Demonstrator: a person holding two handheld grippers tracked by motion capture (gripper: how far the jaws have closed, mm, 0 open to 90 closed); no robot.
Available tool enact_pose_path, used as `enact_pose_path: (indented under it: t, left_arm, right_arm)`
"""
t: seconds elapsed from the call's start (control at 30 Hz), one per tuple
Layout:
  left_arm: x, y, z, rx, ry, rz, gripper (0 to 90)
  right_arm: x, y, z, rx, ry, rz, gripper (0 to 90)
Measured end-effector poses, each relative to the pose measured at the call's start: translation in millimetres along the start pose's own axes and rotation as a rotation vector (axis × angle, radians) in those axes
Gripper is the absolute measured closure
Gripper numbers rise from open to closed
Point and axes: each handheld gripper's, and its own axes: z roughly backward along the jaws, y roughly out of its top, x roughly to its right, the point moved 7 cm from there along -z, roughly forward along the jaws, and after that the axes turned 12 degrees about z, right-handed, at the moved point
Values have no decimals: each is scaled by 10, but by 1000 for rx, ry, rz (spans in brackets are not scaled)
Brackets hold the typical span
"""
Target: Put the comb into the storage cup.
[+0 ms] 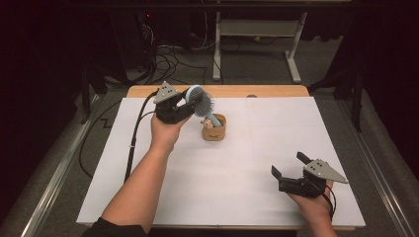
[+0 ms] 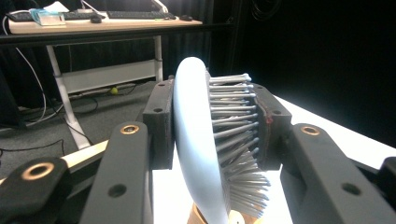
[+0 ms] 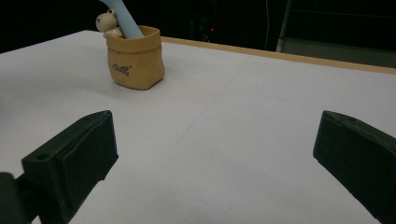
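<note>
Left fingers (image 2: 212, 126) clamping hairbrush (image 2: 201, 154), handle in pot (image 1: 214, 129)

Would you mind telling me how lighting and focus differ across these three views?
High view: the white table sheet is brightly lit, surroundings nearly black. Left gripper view: the pale blue hairbrush is slightly soft up close, and the sheet behind glares white. Right gripper view: the tan pouch-shaped holder is fairly sharp, the near black jaws blurred.

The pot (image 1: 214, 129) stands on the surface (image 1: 237, 182), left of centre toward its far edge; the hairbrush (image 1: 200, 101) stands in the pot, tilting left.
</note>
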Motion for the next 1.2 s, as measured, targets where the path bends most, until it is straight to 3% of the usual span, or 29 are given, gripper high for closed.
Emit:
enact_pose_path:
  t: [0.47, 0.73, 1.2]
  left_arm:
    - [-25, -69, -65, 5, -5, 30, 585]
    - [-29, -74, -66, 4, -3, 24, 571]
    - [-152, -91, -41, -34, 40, 23, 450]
  right_arm:
    - [-1, -13, -8, -7, 1, -2, 2]
    - [-7, -9, -9, -6, 2, 2, 2]
    - [-10, -8, -7, -6, 1, 4, 3]
